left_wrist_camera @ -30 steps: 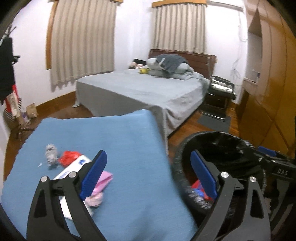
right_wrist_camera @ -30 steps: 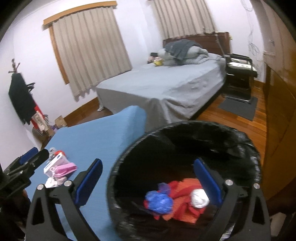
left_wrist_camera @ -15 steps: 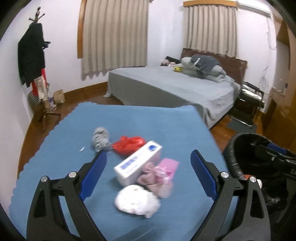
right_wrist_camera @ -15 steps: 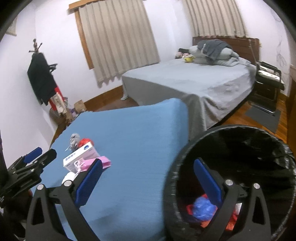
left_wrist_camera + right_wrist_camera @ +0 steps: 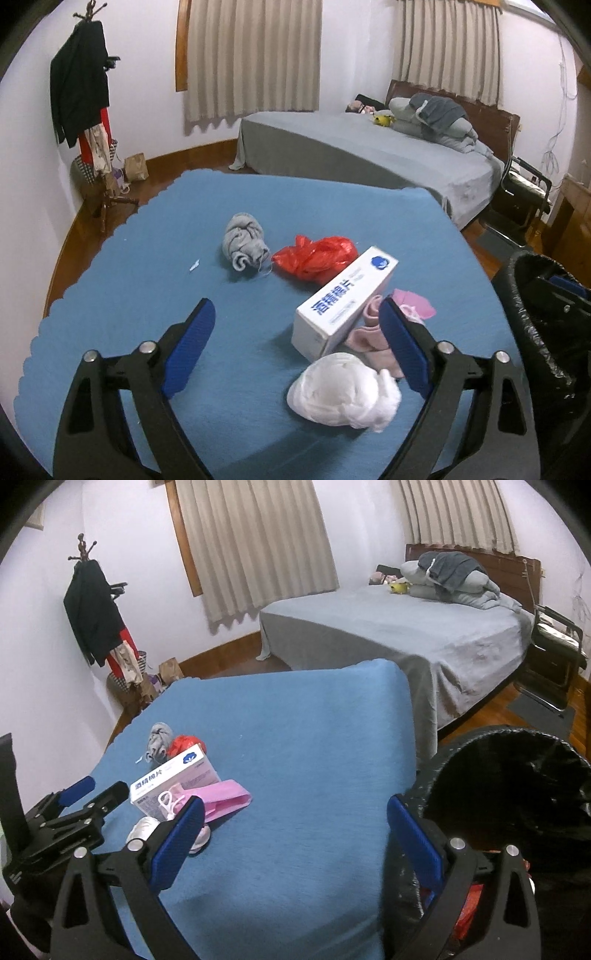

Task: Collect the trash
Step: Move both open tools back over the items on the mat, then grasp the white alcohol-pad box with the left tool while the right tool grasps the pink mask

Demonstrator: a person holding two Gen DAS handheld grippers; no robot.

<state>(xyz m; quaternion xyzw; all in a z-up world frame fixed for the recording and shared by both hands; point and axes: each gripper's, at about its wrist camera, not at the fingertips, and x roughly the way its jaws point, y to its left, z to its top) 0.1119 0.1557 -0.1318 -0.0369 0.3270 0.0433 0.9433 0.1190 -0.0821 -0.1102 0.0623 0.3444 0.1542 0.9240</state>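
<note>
Two grippers, left gripper (image 5: 297,341) and right gripper (image 5: 295,829), both spread wide and empty, white box (image 5: 343,302), red bag (image 5: 314,254), grey rag (image 5: 243,245), white wad (image 5: 343,393) and perhaps pink masks (image 5: 221,799) on blue table (image 5: 147,258), black bin (image 5: 517,775) beside it.

The right gripper (image 5: 295,830) hangs with jaws wide and empty over the blue tablecloth (image 5: 295,738), the black-lined trash bin (image 5: 517,775) at four o'clock, the white box (image 5: 173,779), pink scrap (image 5: 225,799) and left gripper (image 5: 96,794) at nine o'clock.
</note>
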